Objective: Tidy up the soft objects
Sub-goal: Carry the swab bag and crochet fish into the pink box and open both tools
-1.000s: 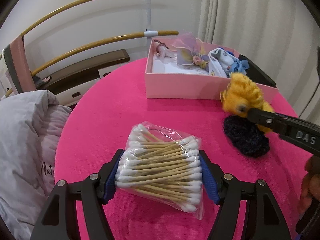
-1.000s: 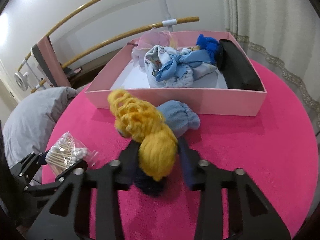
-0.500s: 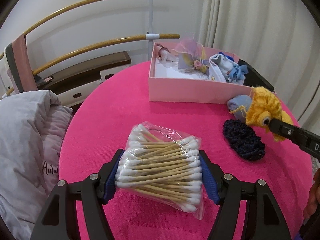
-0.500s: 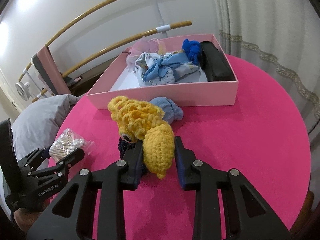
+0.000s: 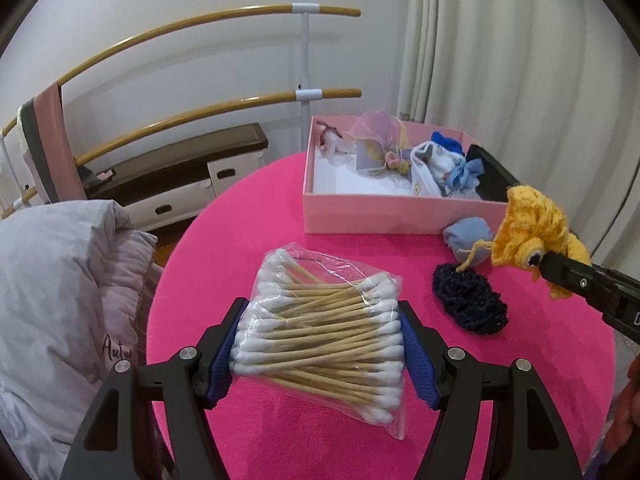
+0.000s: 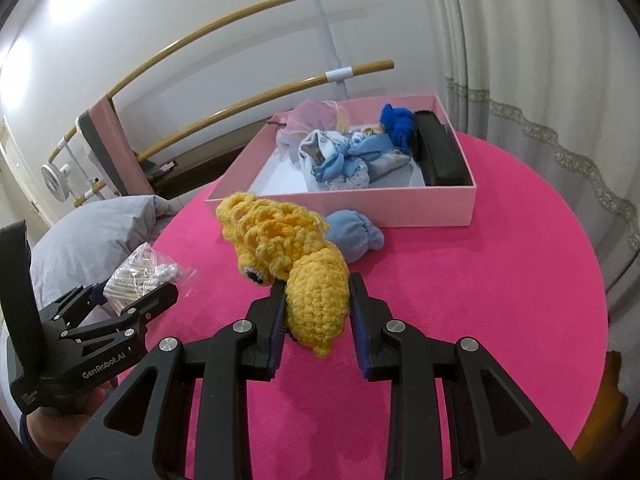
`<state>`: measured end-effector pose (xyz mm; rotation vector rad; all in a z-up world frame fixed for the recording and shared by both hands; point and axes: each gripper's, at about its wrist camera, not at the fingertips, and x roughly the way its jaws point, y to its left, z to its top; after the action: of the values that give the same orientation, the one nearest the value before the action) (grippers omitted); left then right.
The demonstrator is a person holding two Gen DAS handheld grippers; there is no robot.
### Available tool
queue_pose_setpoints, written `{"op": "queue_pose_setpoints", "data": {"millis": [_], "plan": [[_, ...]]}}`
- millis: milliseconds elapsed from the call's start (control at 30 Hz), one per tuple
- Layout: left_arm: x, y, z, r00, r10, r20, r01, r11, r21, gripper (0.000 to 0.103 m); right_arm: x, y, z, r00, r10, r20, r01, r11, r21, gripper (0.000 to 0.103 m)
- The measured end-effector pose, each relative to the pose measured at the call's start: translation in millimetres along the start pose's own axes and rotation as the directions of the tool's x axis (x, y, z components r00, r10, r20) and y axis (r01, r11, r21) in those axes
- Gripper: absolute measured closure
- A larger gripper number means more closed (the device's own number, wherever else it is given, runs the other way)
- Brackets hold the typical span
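Observation:
My left gripper (image 5: 320, 340) is shut on a clear bag of cotton swabs (image 5: 324, 332) and holds it just above the pink table (image 5: 224, 232). My right gripper (image 6: 318, 308) is shut on a yellow crocheted toy (image 6: 296, 264) and holds it above the table; the toy also shows at the right of the left wrist view (image 5: 532, 232). A pink box (image 6: 360, 204) at the back holds soft items, among them a blue-and-white cloth bundle (image 6: 344, 160). A light blue sock ball (image 6: 356, 236) lies before the box. A dark knitted piece (image 5: 468, 304) lies on the table.
A black case (image 6: 440, 152) lies along the box's right side. A grey pillow (image 5: 52, 280) sits left of the table. Wooden rails (image 5: 200, 24) and a low cabinet (image 5: 172, 160) stand behind. A curtain (image 6: 540, 80) hangs at the right.
My right gripper has lifted the yellow toy off the dark knitted piece and drawn it back from the box. My left gripper has held the swab bag nearly still, pulling back slightly.

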<state>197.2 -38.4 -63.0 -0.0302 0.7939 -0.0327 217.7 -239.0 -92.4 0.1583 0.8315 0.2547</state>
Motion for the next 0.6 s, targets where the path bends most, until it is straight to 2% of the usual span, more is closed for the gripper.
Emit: {"op": "queue_pose_setpoints", "data": {"millis": [367, 600], "plan": [[-36, 0, 8, 0.999, 0.007, 0.053, -0.007, 1.000, 0.002, 0.036, -25, 9, 5, 0.999, 0.009, 0.046, -0.008, 1.000, -0.018, 0.077], [-54, 12, 28, 0.996, 0.021, 0.087, -0.021, 1.000, -0.002, 0.036, -35, 17, 18, 0.997, 0.028, 0.072, -0.025, 0.999, -0.042, 0.077]]}}
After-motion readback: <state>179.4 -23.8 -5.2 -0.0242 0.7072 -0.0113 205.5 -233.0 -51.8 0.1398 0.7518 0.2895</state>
